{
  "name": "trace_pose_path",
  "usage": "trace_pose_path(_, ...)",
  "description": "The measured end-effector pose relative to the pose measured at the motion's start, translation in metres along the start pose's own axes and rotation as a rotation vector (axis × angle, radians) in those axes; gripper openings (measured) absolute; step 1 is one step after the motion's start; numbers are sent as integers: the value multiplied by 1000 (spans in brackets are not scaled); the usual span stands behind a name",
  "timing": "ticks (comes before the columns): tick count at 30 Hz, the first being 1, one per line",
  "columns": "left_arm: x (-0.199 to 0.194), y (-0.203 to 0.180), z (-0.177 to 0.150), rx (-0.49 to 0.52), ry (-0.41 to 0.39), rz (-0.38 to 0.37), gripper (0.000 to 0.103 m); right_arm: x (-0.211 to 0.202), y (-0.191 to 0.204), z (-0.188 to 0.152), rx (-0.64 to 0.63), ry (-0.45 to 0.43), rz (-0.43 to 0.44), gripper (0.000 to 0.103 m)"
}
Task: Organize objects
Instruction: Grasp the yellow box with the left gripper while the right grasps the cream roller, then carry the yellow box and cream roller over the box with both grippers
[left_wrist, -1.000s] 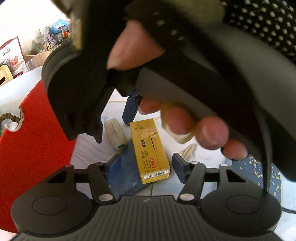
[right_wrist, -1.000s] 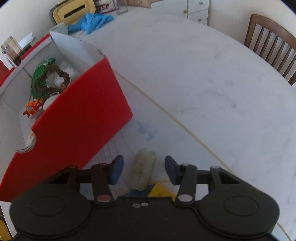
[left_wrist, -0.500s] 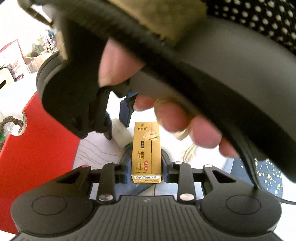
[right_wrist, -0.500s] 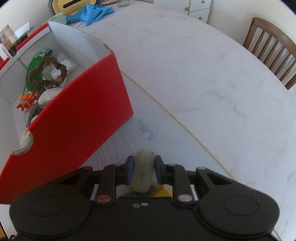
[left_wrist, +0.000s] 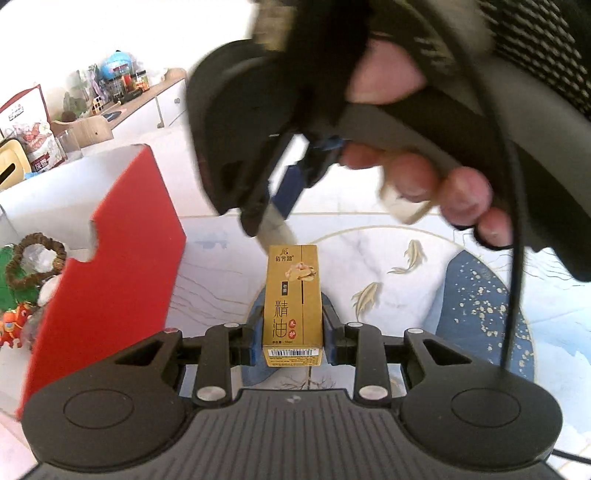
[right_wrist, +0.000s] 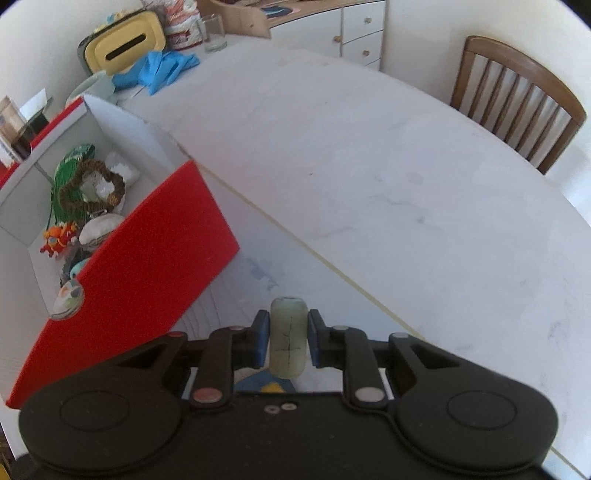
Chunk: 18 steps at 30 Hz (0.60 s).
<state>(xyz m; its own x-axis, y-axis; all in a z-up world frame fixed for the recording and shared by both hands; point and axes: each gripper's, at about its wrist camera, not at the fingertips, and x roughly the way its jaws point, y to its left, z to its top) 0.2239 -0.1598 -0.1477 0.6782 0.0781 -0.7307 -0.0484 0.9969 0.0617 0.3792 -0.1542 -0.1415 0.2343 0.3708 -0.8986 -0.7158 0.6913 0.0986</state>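
Note:
A small gold carton with dark lettering (left_wrist: 292, 302) hangs clear of the patterned mat (left_wrist: 413, 291), pinched between the blue pads of my left gripper (left_wrist: 291, 345), which is shut on it. Above it in the left wrist view, a person's hand holds my right gripper (left_wrist: 282, 206), with a pale tube showing between its pads. In the right wrist view that pale cylindrical tube (right_wrist: 288, 339), marked with a black cross, is clamped by my right gripper (right_wrist: 286, 338), lifted off the table. The red storage box (right_wrist: 140, 258) stands to the left.
The red box (left_wrist: 110, 266) holds a brown bracelet (right_wrist: 92, 184), green cord, an orange toy and other trinkets. The white marble table (right_wrist: 369, 166) stretches right toward a wooden chair (right_wrist: 517, 107). A yellow tissue box (right_wrist: 125, 48) and blue gloves (right_wrist: 159, 70) sit at the far end.
Both grippers closed, the left on the gold carton and the right on the pale tube. Both then rose off the mat with their objects, and the red box looks farther below.

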Motion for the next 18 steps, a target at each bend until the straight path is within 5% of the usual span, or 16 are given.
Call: trace_pose_path(18, -62, 44, 26, 11, -74, -48, 30, -92, -3, -38, 101, -154, -35, 20)
